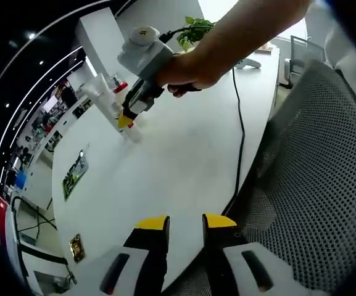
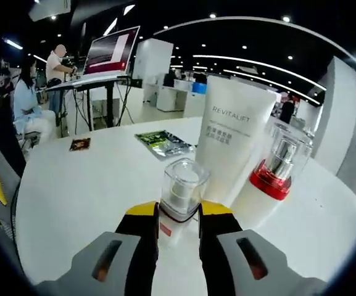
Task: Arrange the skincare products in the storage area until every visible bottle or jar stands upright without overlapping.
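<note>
The small bottle with the clear cap (image 2: 181,194) stands upright between the jaws of your right gripper (image 2: 179,213), which are closed narrow on its lower body, with the white Revitalift tube (image 2: 233,135) and the red-collared bottle (image 2: 276,169) just behind it to the right. You seem to be placing this bottle, so the next move calls for setting it down apart from both neighbours before letting go. Your left gripper (image 1: 185,223) hangs with a narrow gap, holding nothing, over the near edge of the white table (image 1: 184,160).
</note>
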### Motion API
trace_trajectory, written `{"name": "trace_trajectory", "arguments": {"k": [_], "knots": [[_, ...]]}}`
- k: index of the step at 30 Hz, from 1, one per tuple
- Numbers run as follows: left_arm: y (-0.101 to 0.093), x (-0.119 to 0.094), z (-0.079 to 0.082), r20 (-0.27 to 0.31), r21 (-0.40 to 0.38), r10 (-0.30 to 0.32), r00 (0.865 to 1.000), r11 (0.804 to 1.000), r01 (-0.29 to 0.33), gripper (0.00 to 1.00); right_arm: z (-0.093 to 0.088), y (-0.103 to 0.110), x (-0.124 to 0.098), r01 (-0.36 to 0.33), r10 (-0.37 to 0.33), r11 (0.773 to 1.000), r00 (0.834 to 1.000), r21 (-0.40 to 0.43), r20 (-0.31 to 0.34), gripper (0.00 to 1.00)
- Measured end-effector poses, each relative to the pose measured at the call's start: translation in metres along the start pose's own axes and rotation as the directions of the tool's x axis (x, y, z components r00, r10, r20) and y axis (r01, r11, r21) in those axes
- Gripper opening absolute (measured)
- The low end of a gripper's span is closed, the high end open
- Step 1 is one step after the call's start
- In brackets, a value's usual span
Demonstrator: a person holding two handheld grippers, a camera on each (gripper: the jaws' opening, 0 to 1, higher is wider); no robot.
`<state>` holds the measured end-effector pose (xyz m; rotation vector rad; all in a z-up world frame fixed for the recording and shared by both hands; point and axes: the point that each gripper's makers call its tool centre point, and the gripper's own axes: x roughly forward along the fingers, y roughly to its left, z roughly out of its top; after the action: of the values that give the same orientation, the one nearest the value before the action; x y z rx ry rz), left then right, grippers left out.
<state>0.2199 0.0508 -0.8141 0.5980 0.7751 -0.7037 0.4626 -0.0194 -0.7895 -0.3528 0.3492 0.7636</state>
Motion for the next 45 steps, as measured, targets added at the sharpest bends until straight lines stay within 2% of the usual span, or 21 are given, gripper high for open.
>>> {"name": "trace_trajectory", "arguments": {"k": [3,6,10,12,15,18,21,27,37,45], "knots": [[0.001,-0.001,0.001,0.008,0.001,0.004,1.000,1.000,-0.004,0.21,0.000,-0.001,0.001,0.004,-0.004,1.000,1.000,-0.028,-0.016,0.23],[0.001,0.000,0.001,0.006,0.003,0.005,1.000,1.000,-0.005,0.21,0.000,-0.002,0.001,0.002,-0.003,1.000,1.000,-0.022,-0.024,0.24],[0.000,0.000,0.001,0.010,-0.002,0.001,1.000,1.000,-0.001,0.21,-0.007,-0.002,-0.001,0.006,-0.005,1.000,0.998,0.026,-0.063,0.26],[0.000,0.000,0.002,0.016,-0.002,0.002,1.000,1.000,-0.002,0.21,-0.008,-0.001,-0.004,0.014,-0.012,0.999,0.998,0.044,-0.056,0.27],[0.000,-0.001,0.002,0.014,-0.003,0.003,1.000,1.000,-0.003,0.21,-0.012,0.000,-0.009,0.024,-0.019,0.997,0.998,0.073,-0.062,0.27],[0.000,-0.001,0.002,0.014,0.001,0.001,1.000,1.000,-0.001,0.21,-0.023,-0.002,-0.011,0.033,-0.021,0.991,0.995,0.127,-0.098,0.24],[0.000,-0.001,0.002,0.011,0.003,0.002,1.000,1.000,-0.002,0.21,-0.026,-0.007,-0.013,0.047,-0.033,0.989,0.994,0.143,-0.101,0.23],[0.000,-0.001,0.001,0.007,0.005,0.001,1.000,1.000,-0.001,0.21,-0.024,-0.006,-0.011,0.042,-0.028,0.990,0.994,0.136,-0.104,0.18],[0.000,-0.001,0.000,0.001,0.003,0.000,1.000,1.000,0.000,0.21,-0.019,-0.007,-0.007,0.050,-0.034,0.986,0.994,0.159,-0.101,0.17],[0.002,-0.001,-0.001,-0.002,-0.004,0.011,1.000,1.000,-0.011,0.21,-0.024,-0.011,-0.008,0.053,-0.035,0.987,0.992,0.152,-0.119,0.17]]}}
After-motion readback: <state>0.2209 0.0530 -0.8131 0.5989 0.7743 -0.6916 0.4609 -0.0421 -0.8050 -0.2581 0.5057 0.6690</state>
